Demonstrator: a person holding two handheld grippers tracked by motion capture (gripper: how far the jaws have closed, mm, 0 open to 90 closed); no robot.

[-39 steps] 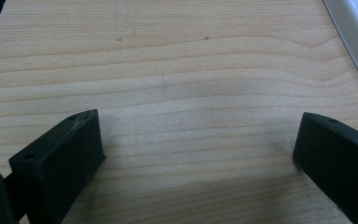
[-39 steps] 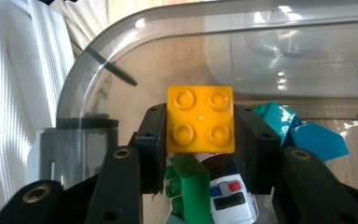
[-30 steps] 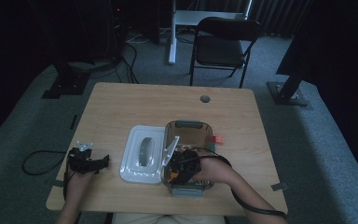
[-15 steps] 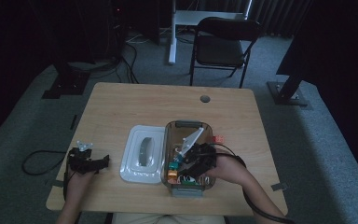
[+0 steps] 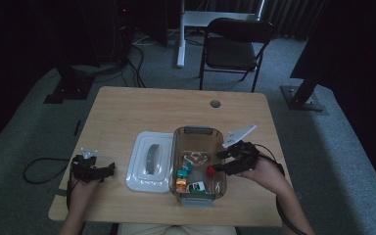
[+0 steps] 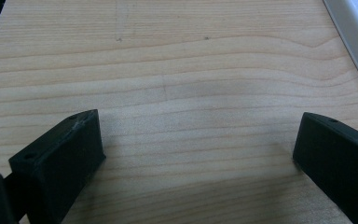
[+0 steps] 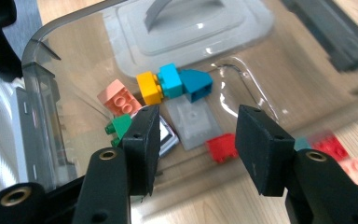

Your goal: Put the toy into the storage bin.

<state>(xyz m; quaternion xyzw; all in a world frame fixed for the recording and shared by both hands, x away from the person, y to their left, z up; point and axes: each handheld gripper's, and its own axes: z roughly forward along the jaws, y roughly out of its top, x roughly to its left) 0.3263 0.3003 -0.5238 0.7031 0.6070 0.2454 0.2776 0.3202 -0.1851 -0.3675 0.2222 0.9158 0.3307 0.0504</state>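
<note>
Right gripper (image 5: 223,161) withdrew from bin (image 5: 198,131) | fingers opening, empty | red brick (image 7: 223,147) beyond them

Your right tool (image 7: 193,149) covers part of a clear tile and a green brick (image 7: 118,127) in the right gripper view. A red brick (image 7: 328,147) at that picture's right, seen through the bin wall (image 7: 46,107), is blurred. From above, the bricks (image 5: 191,178) in the bin are too small to tell apart. The white lid (image 6: 354,39) is cut off at the left gripper view's corner.
</note>
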